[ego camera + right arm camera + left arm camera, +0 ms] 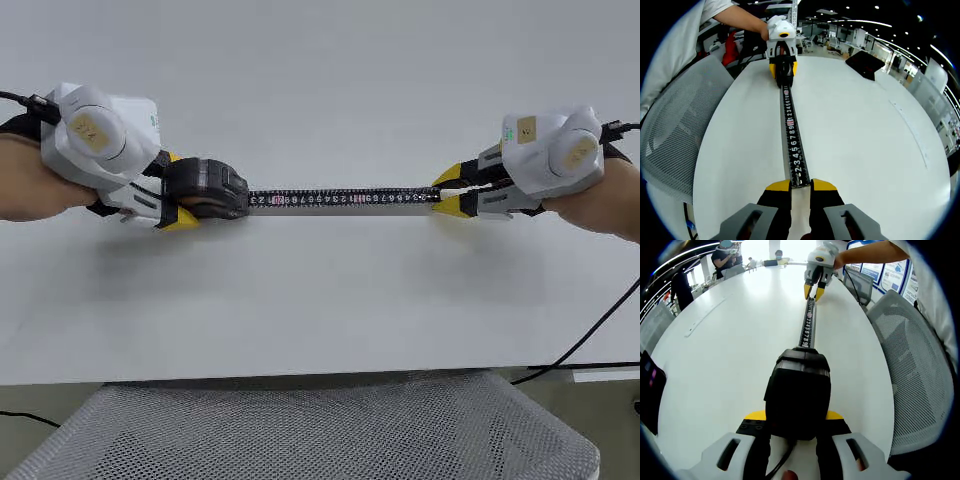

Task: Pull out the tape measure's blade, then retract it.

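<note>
A black tape measure case (pixel 206 187) (pixel 798 390) (pixel 783 66) rests on the white table, with my left gripper (pixel 178 205) (pixel 796 416) shut on its rear. Its blade (pixel 343 198) (pixel 807 324) (pixel 792 138) lies pulled out flat to the right, numbers up. At the blade's far end, my right gripper (pixel 447 190) (pixel 800 186) (pixel 814 291) is shut on the tip with its yellow-tipped fingers.
The white table (pixel 320 300) stretches wide on all sides. A grey mesh chair (pixel 300 430) stands at the near edge. A black cable (pixel 590 335) hangs off the right side. A dark laptop (pixel 865 62) lies far off, and people stand at the far end (pixel 722 257).
</note>
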